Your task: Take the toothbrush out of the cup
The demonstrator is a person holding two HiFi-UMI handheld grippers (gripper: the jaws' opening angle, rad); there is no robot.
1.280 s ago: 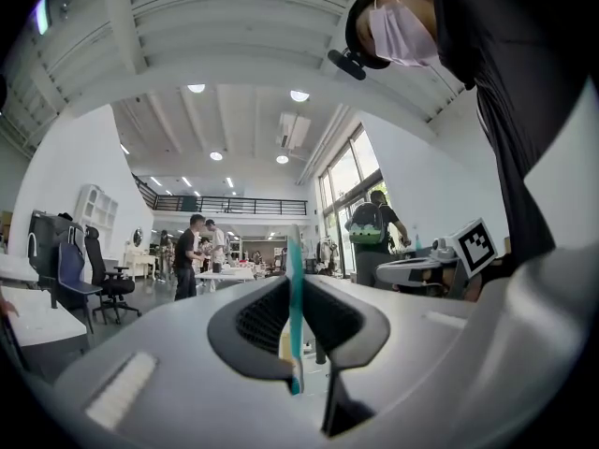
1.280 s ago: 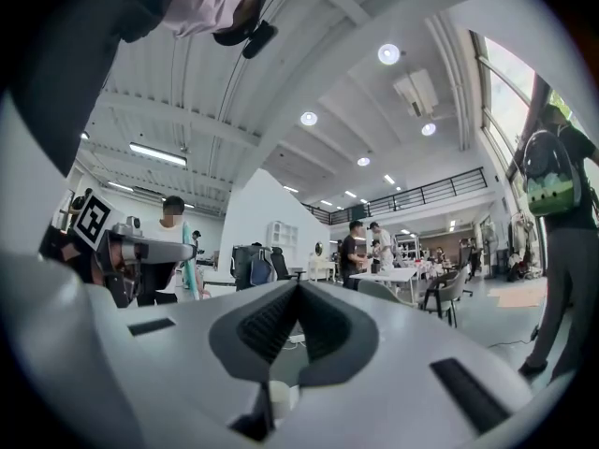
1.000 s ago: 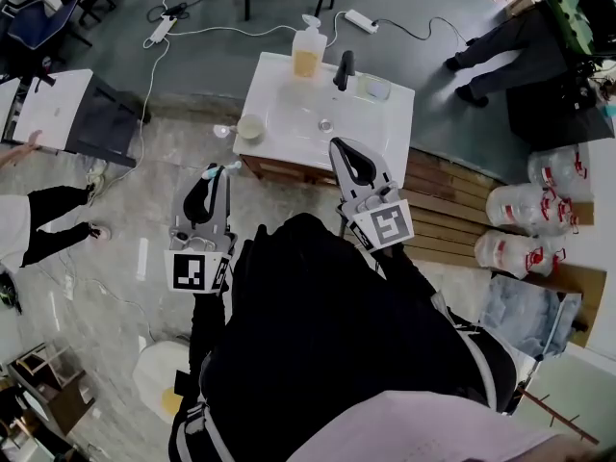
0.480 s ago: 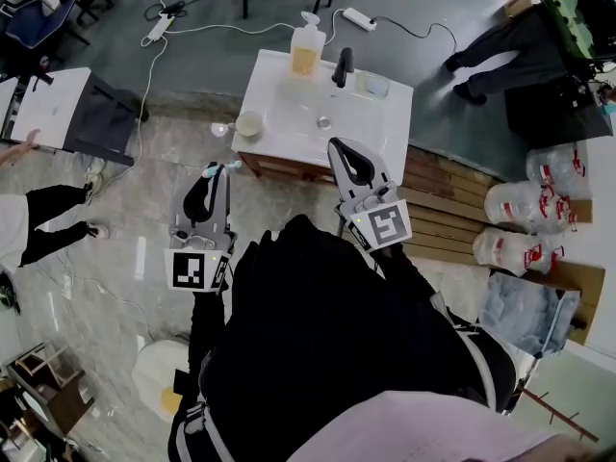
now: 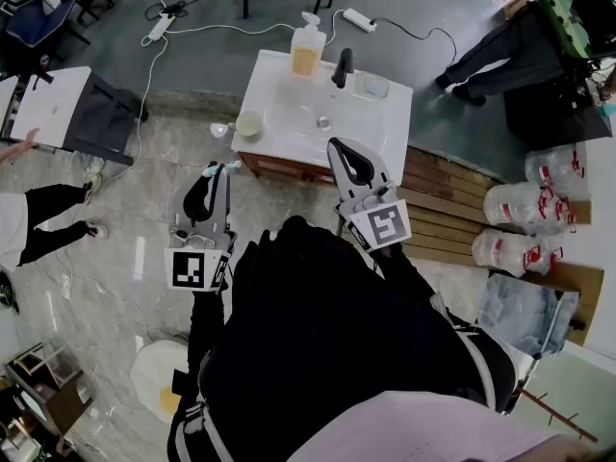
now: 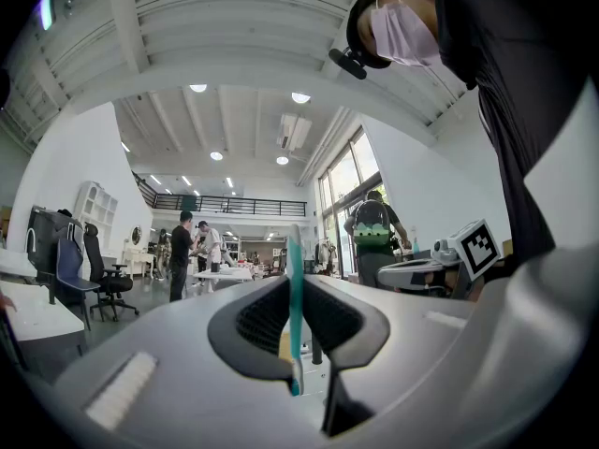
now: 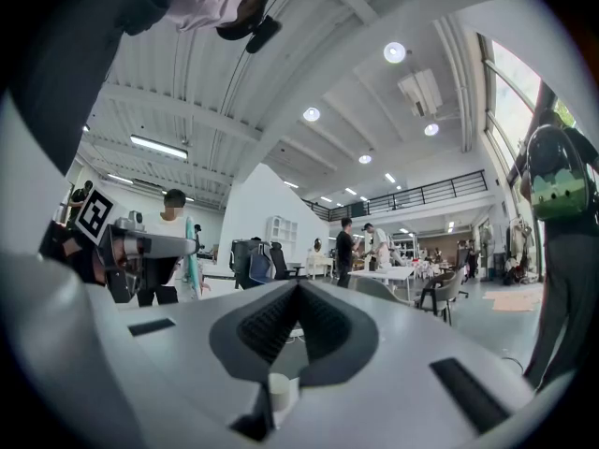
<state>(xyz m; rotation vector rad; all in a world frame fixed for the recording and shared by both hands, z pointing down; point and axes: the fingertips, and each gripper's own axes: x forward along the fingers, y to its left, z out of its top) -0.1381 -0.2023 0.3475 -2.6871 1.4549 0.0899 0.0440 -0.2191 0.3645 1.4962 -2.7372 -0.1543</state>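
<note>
My left gripper (image 5: 214,174) is shut on a teal toothbrush (image 6: 296,318), which stands upright between its pads. In the head view the toothbrush (image 5: 220,168) shows its pale head at the jaw tips, in front of and to the left of the white washbasin (image 5: 289,142). The pale cup (image 5: 250,125) stands on the basin's front left corner, apart from both grippers. My right gripper (image 5: 337,147) is shut with nothing in it, just in front of the basin's front edge. In the right gripper view its jaws (image 7: 298,288) meet, and the left gripper with the toothbrush (image 7: 190,254) shows at the left.
On the basin stand a soap bottle (image 5: 307,52), a black tap (image 5: 343,67) and a clear glass (image 5: 373,86). Water jugs (image 5: 525,205) lie at the right by wooden boards. A person (image 5: 496,46) stands behind the basin; another person (image 5: 38,215) and a white table (image 5: 53,109) are at the left.
Neither gripper has moved and the toothbrush stays in the left one. The person behind the basin at the top right has shifted a little.
</note>
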